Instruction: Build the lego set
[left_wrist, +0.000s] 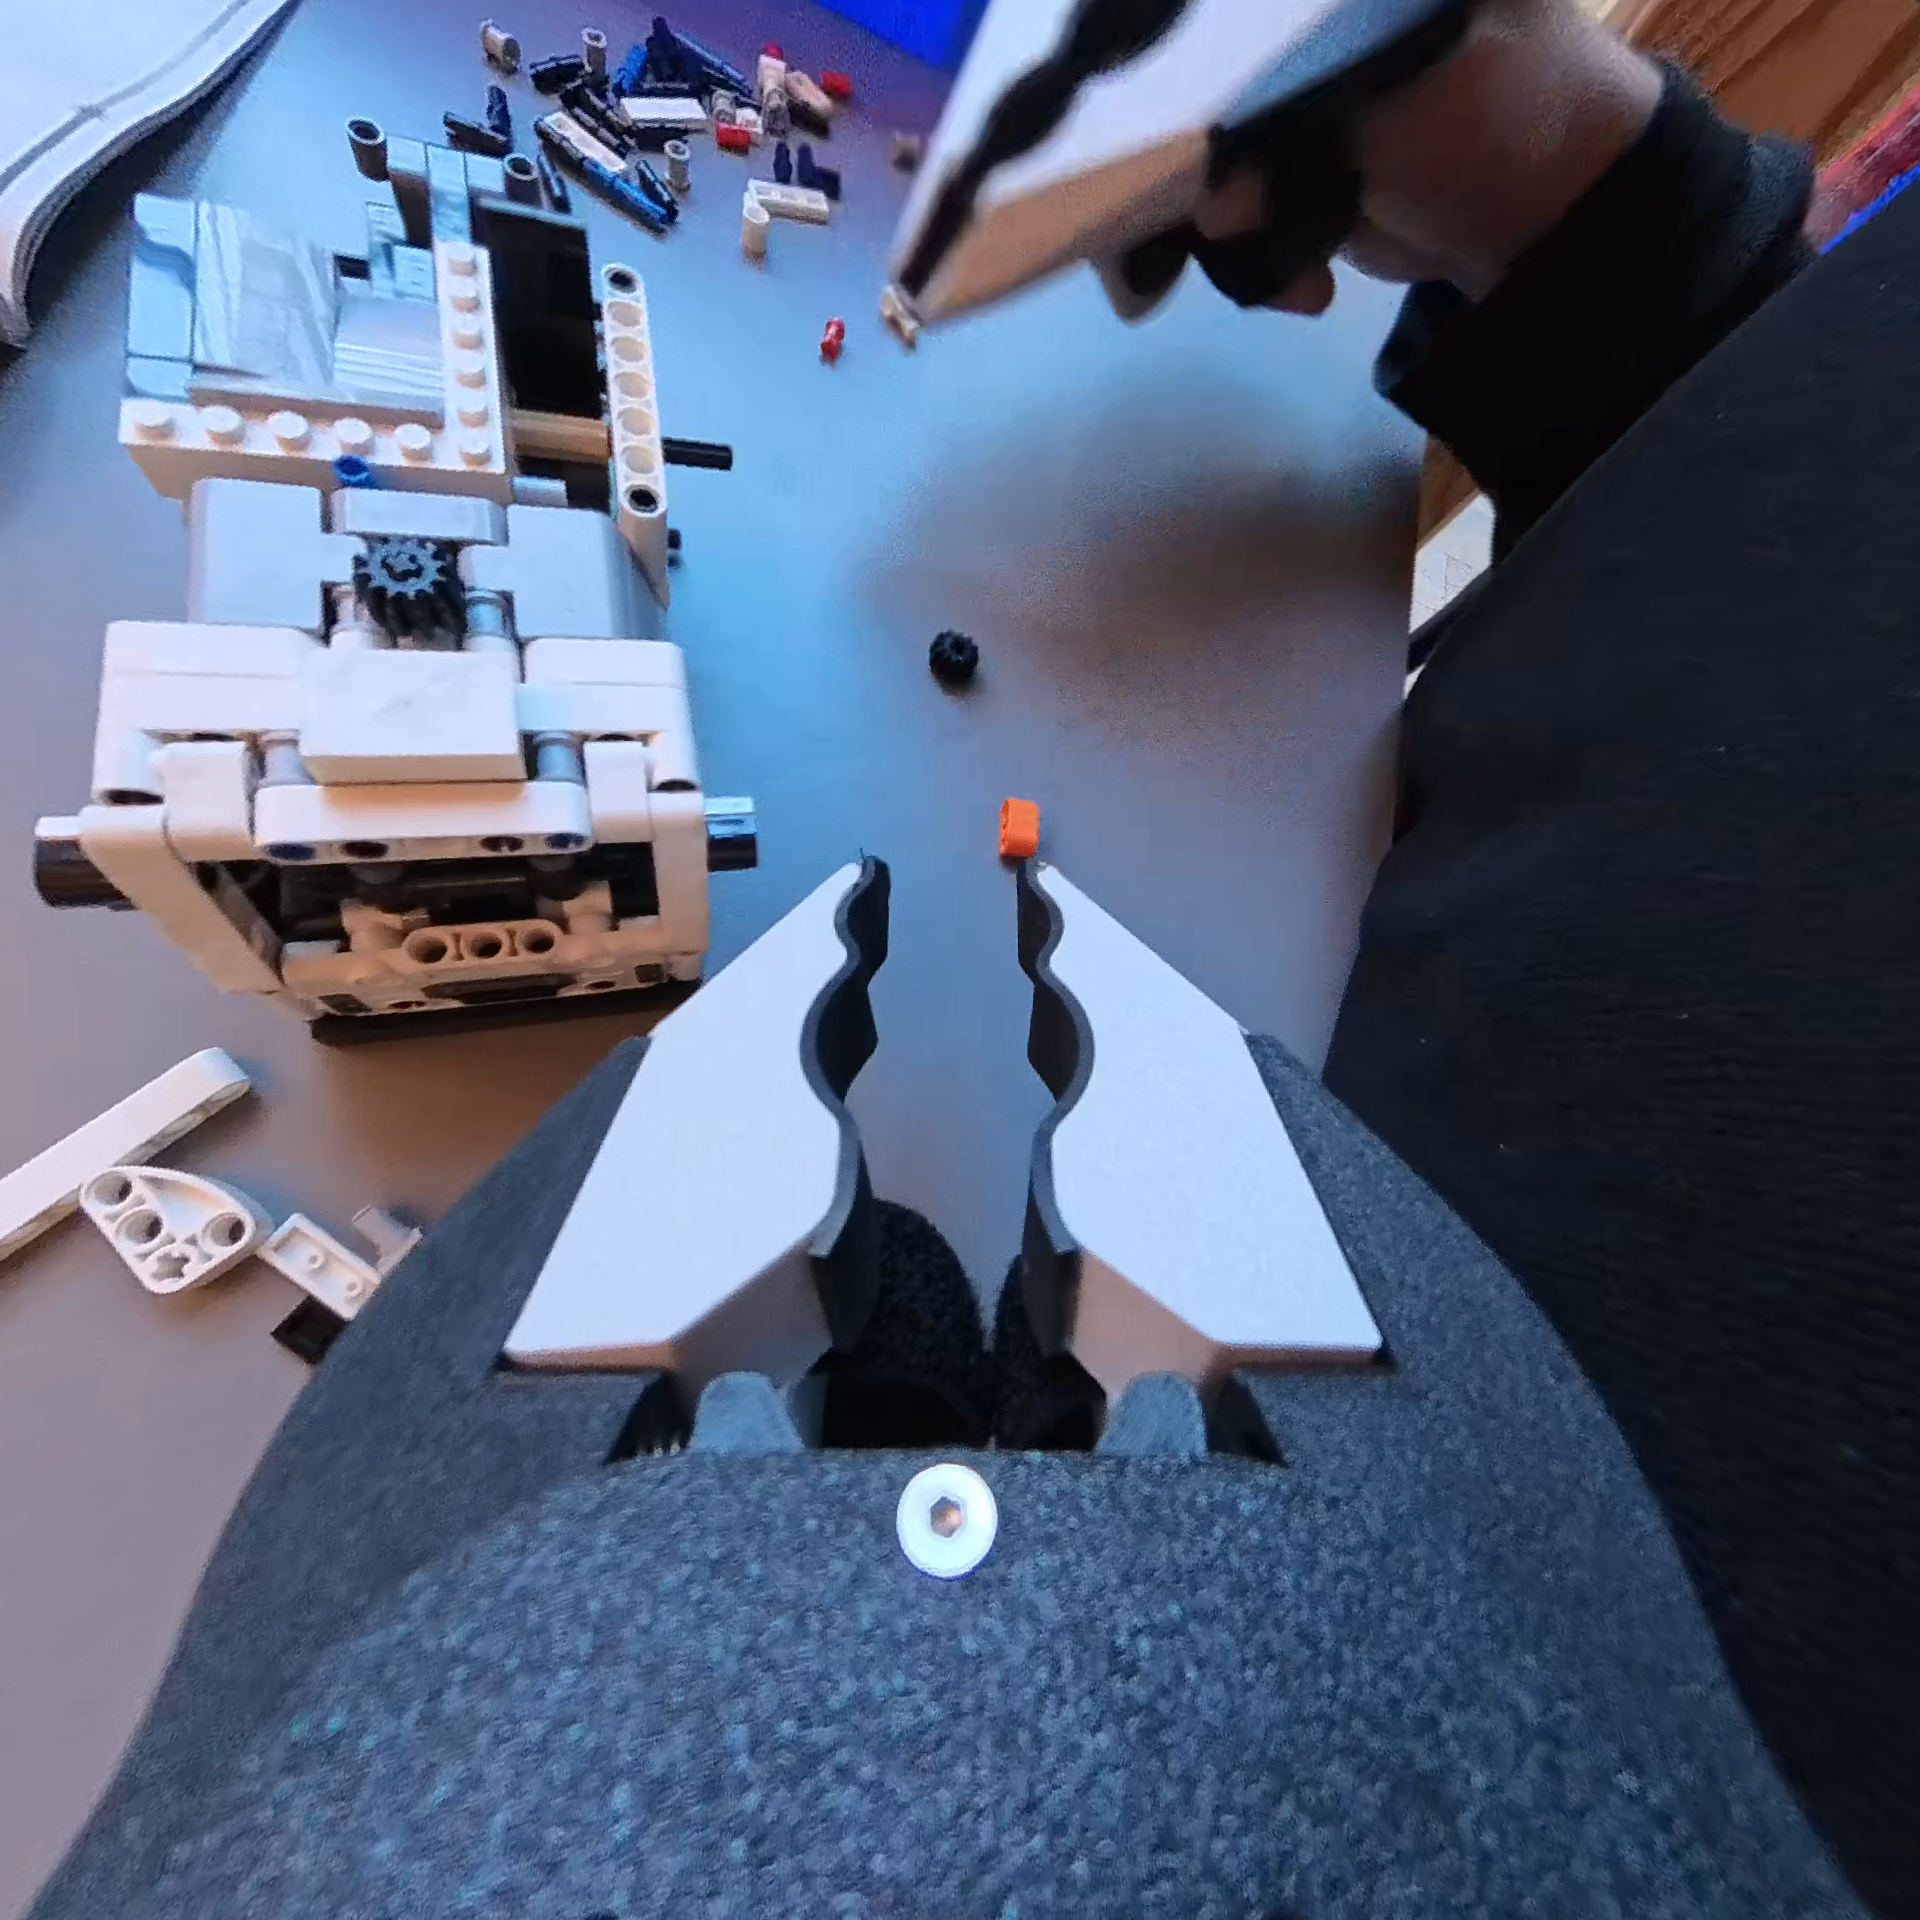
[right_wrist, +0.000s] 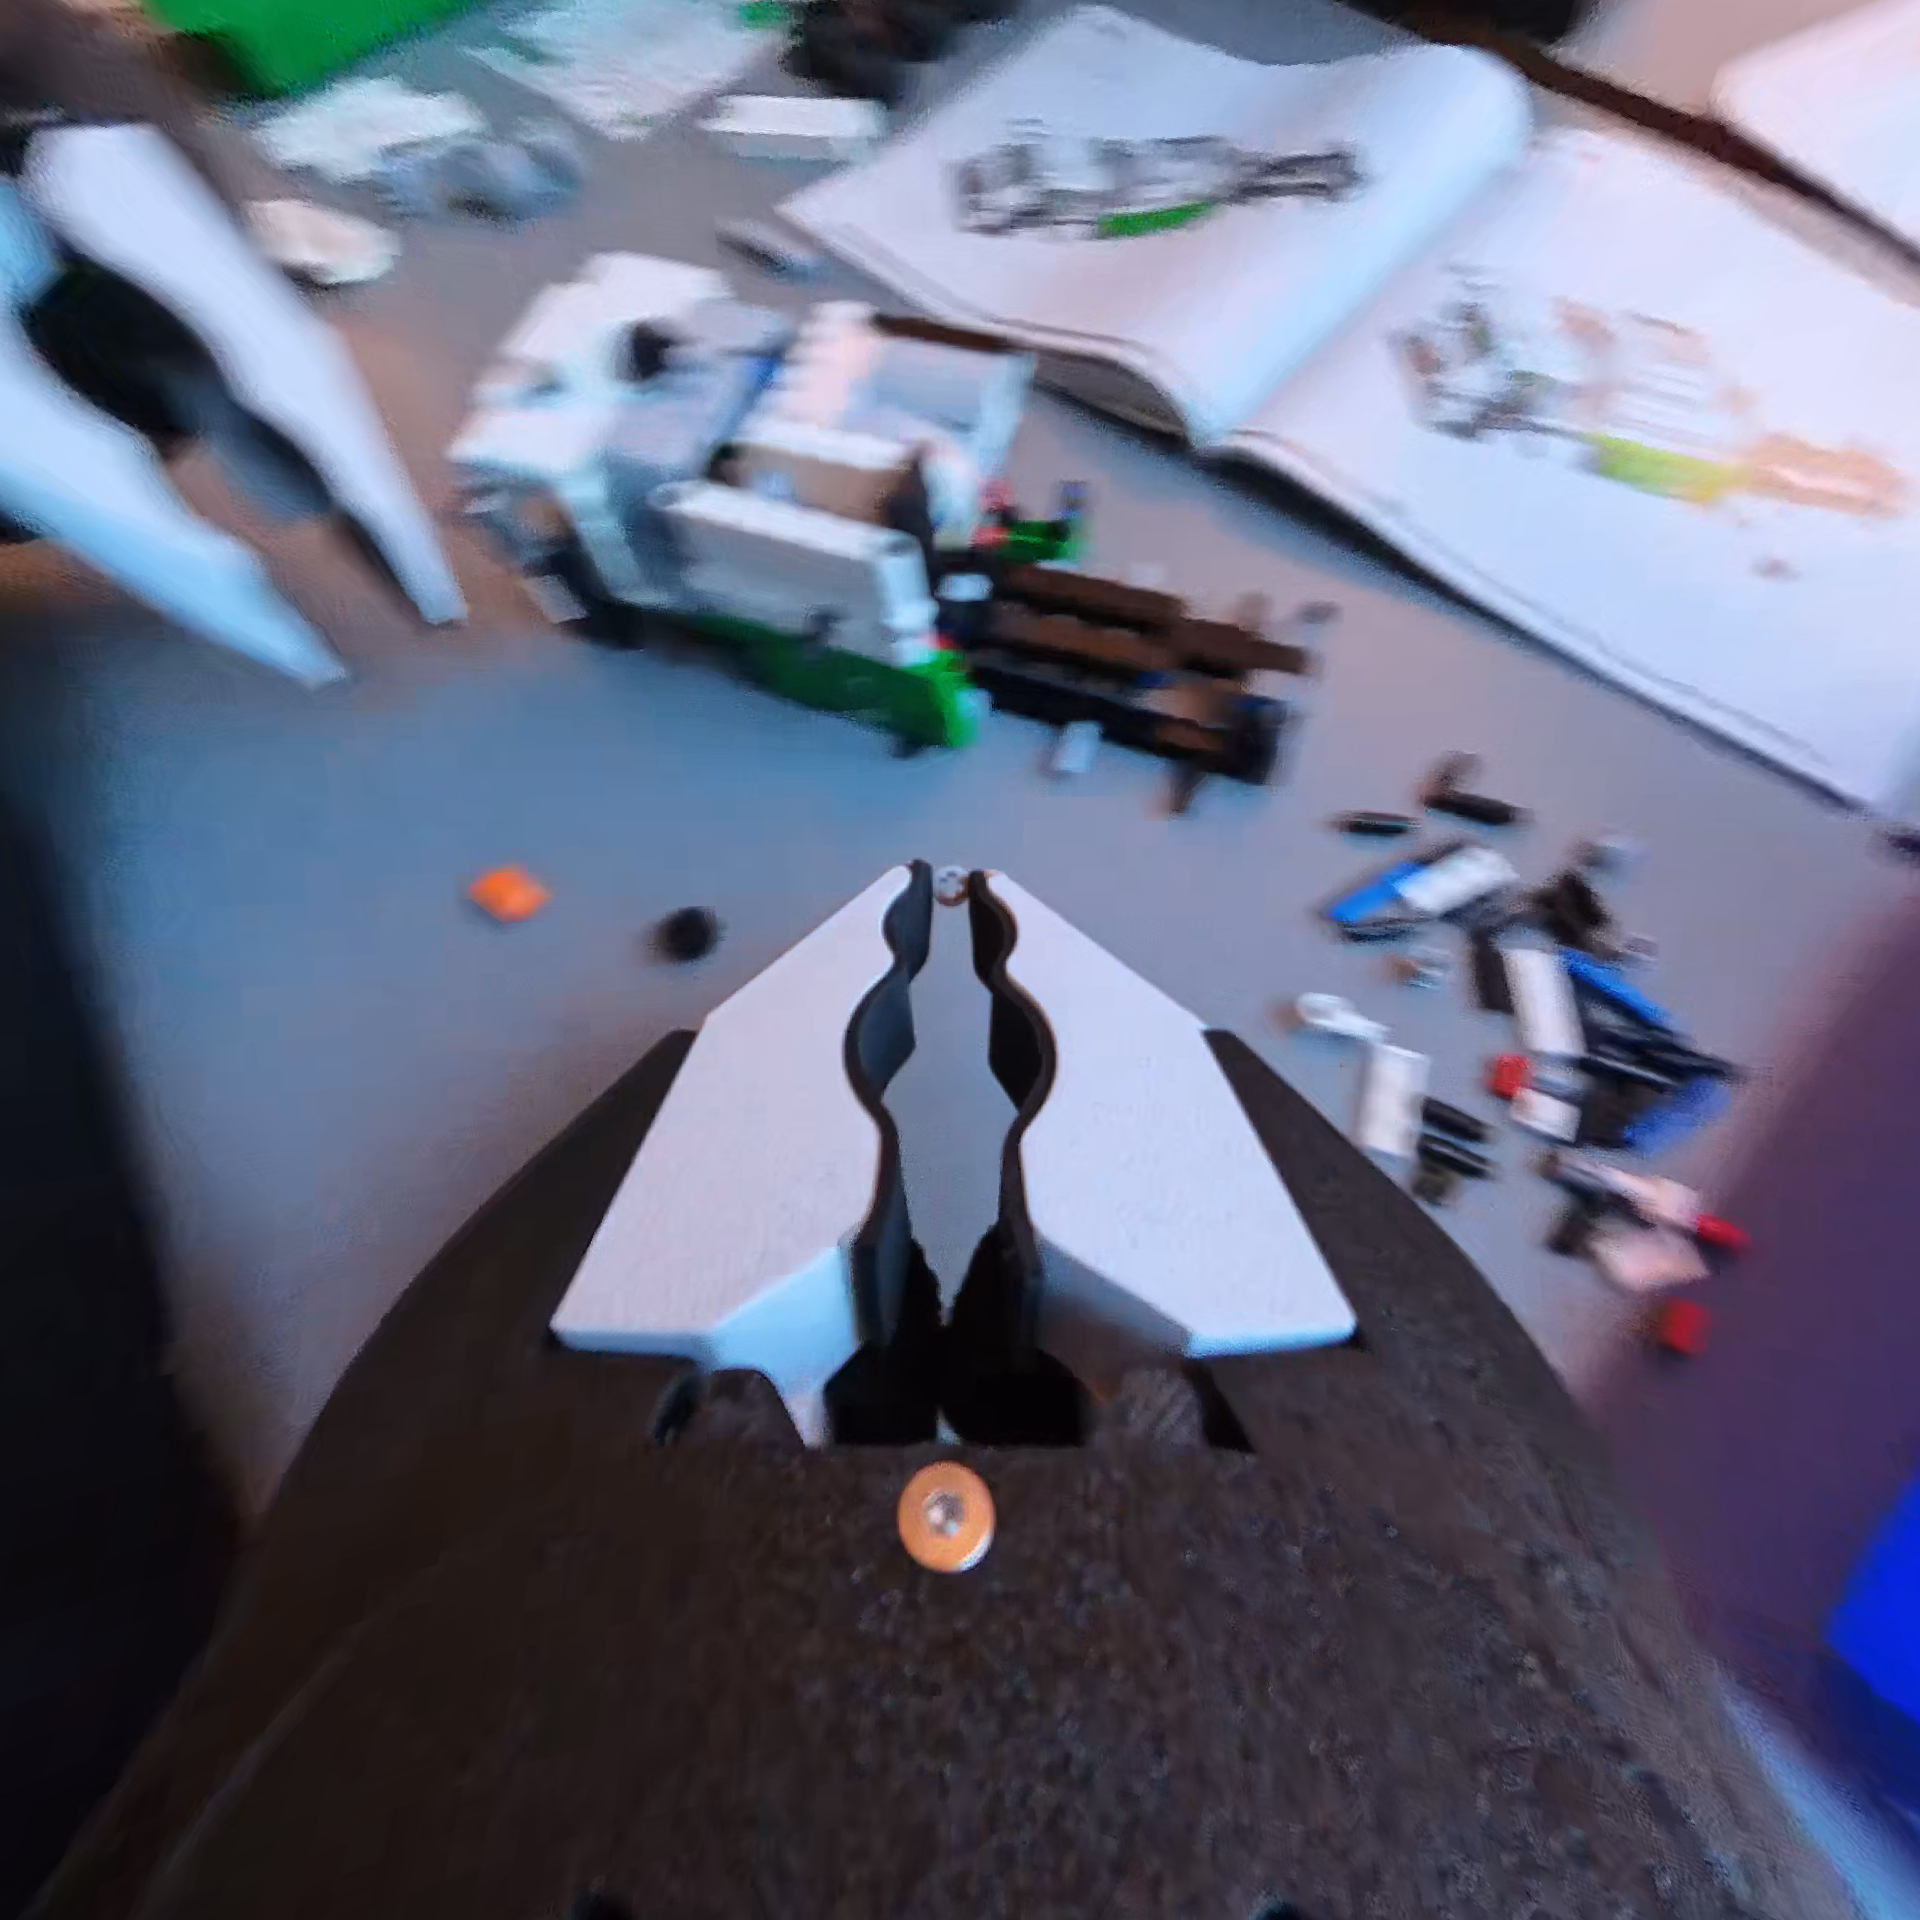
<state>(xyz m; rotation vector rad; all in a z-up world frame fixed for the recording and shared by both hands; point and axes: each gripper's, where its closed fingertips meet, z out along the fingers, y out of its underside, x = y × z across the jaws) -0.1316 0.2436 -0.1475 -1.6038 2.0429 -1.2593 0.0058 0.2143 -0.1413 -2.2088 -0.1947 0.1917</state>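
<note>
The half-built white and grey lego truck (left_wrist: 395, 644) stands on the dark table at the left of the left wrist view; it also shows, blurred, in the right wrist view (right_wrist: 748, 520). My left gripper (left_wrist: 948, 868) is open and empty, low over the table, with a small orange piece (left_wrist: 1018, 828) just beyond its right fingertip and a small black gear (left_wrist: 954, 657) farther on. My right gripper (right_wrist: 948, 883) is shut on a small pale round piece (right_wrist: 948, 885) at its tips; it shows at the top of the left wrist view (left_wrist: 902, 312).
A pile of small black, blue, red and white loose pieces (left_wrist: 665, 114) lies beyond the truck and at the right in the right wrist view (right_wrist: 1538, 1039). White beams (left_wrist: 177, 1216) lie at the near left. An open instruction booklet (right_wrist: 1351, 343) lies at the back. There is about 15 cm between the tips of the two grippers. My right tips are roughly 8 cm from the small black gear (left_wrist: 954, 657). The right camera catches it too, in the right wrist view (right_wrist: 684, 929).
</note>
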